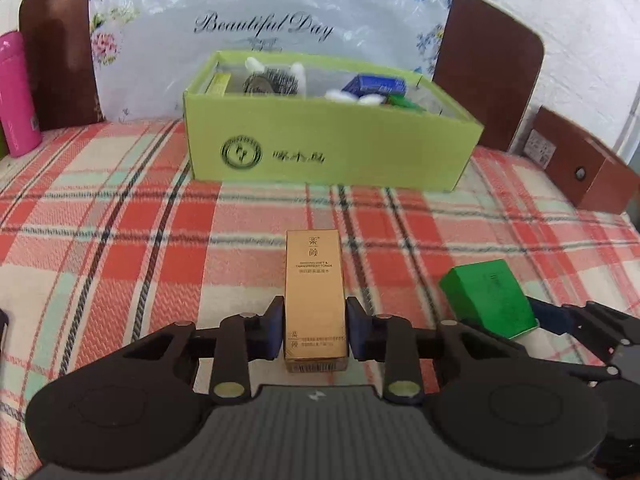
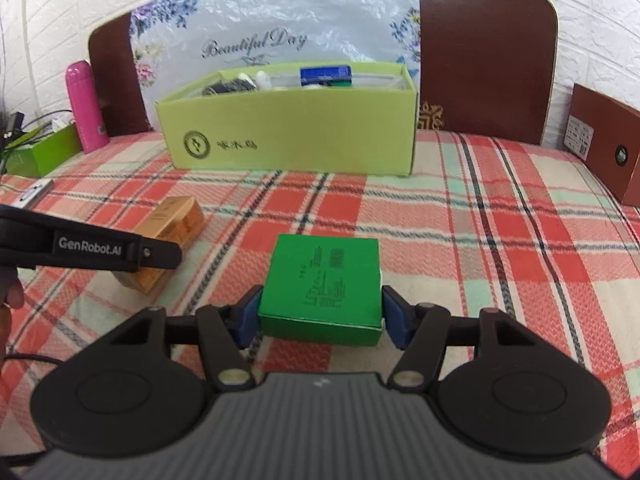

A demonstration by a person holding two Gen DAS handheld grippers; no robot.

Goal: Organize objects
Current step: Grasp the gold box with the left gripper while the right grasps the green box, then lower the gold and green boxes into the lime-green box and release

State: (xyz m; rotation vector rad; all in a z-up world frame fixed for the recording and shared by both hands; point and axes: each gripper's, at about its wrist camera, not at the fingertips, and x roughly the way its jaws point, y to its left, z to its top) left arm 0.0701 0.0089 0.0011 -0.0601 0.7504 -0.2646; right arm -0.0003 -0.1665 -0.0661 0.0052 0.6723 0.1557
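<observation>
A tall gold carton (image 1: 315, 280) lies on the plaid bedspread, and my left gripper (image 1: 315, 322) is shut on its near end, a blue pad pressed against each side. In the right wrist view the same gold carton (image 2: 178, 220) shows at the left, partly hidden behind the left gripper's finger (image 2: 152, 254). My right gripper (image 2: 322, 314) is shut on a flat green box (image 2: 322, 280), with its pads against both side walls. That green box (image 1: 488, 300) also appears at the right of the left wrist view. A lime-green cardboard bin (image 1: 332, 152) stands at the back, holding several items.
A pink bottle (image 2: 86, 106) and a small green box (image 2: 44, 152) stand at the back left. A brown box (image 2: 604, 148) sits at the right edge of the bed. Behind the bin (image 2: 288, 136) are a flowered plastic bag (image 2: 256, 44) and a brown headboard (image 2: 484, 56). A person's hand (image 2: 10, 300) is at the left edge.
</observation>
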